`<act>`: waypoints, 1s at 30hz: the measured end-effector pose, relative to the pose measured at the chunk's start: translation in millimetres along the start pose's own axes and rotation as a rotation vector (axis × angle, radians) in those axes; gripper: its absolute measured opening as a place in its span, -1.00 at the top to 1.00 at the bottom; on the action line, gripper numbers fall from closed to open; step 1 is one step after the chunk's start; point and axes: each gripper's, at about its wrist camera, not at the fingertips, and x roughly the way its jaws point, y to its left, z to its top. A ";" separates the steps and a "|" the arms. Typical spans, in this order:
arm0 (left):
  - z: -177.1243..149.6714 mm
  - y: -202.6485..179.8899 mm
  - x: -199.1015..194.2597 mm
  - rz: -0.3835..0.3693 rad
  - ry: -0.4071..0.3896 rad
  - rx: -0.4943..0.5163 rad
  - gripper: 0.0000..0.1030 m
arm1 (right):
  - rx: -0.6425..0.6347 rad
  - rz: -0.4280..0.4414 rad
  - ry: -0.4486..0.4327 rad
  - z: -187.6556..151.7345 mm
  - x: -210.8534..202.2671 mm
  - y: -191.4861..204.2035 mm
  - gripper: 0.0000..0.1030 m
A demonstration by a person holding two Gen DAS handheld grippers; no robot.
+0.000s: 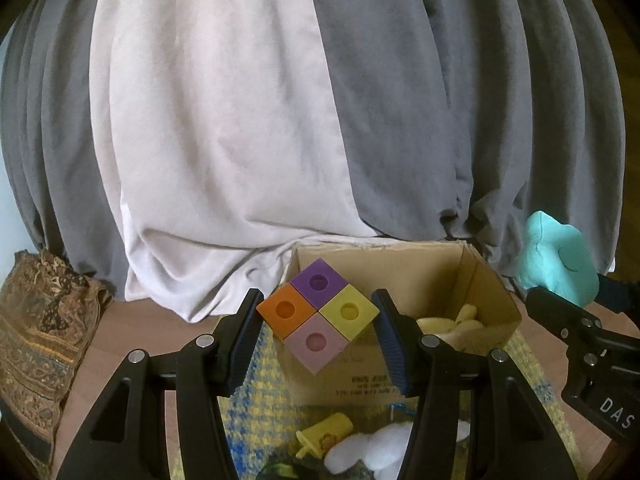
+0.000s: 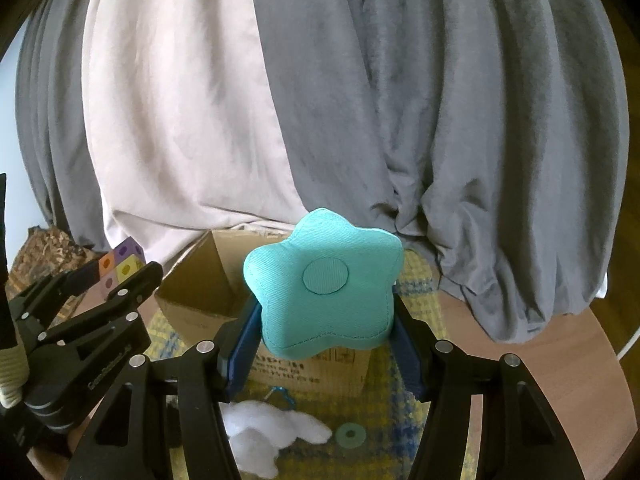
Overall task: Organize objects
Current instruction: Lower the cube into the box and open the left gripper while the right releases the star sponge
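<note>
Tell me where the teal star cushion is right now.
The teal star cushion is clamped in the right gripper, held up in front of the cardboard box.

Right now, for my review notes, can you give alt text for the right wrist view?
The right tool grips a teal star-shaped cushion above an open cardboard box on a yellow and blue mat. At left, the left tool holds a four-coloured block; grey and white drapes hang behind.

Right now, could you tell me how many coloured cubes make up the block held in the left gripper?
4 show, joined in a square: purple cube at the far corner, orange cube left, yellow cube right, pink cube nearest. More may hide underneath.
</note>
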 end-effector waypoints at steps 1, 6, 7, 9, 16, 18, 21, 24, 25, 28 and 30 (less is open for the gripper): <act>2.1 0.1 3.3 -0.002 0.003 0.001 -0.06 | -0.003 -0.004 0.000 2.2 1.7 0.6 -0.16; 12.0 1.7 18.5 -0.017 0.015 -0.003 -0.06 | -0.006 -0.007 0.011 14.6 15.8 -0.9 -0.16; 14.4 2.0 22.6 -0.017 0.017 -0.002 -0.06 | -0.006 -0.006 0.017 16.7 19.3 -1.1 -0.16; 17.8 2.5 30.3 -0.024 0.028 0.000 -0.06 | -0.006 -0.002 0.039 21.7 29.7 -2.5 -0.17; 22.2 0.3 52.0 -0.044 0.072 0.007 -0.06 | -0.007 -0.011 0.089 27.7 54.6 -5.8 -0.17; 21.7 0.3 57.4 -0.047 0.083 0.004 -0.06 | -0.005 -0.014 0.094 29.1 58.1 -7.1 -0.17; 21.2 -0.4 64.7 -0.050 0.098 0.006 -0.06 | -0.006 -0.013 0.102 30.9 64.2 -7.9 -0.17; 21.4 -1.3 69.8 -0.050 0.110 0.009 -0.06 | -0.007 -0.003 0.111 31.6 69.3 -8.7 -0.18; 21.8 -1.2 71.1 -0.051 0.113 0.009 -0.06 | -0.006 0.002 0.115 31.6 70.5 -9.1 -0.19; 23.0 -0.5 75.6 -0.050 0.126 0.004 -0.06 | -0.002 0.009 0.132 30.9 76.3 -9.9 -0.19; 23.4 -0.6 77.9 -0.049 0.131 0.004 -0.06 | -0.002 0.011 0.140 29.7 79.8 -10.0 -0.19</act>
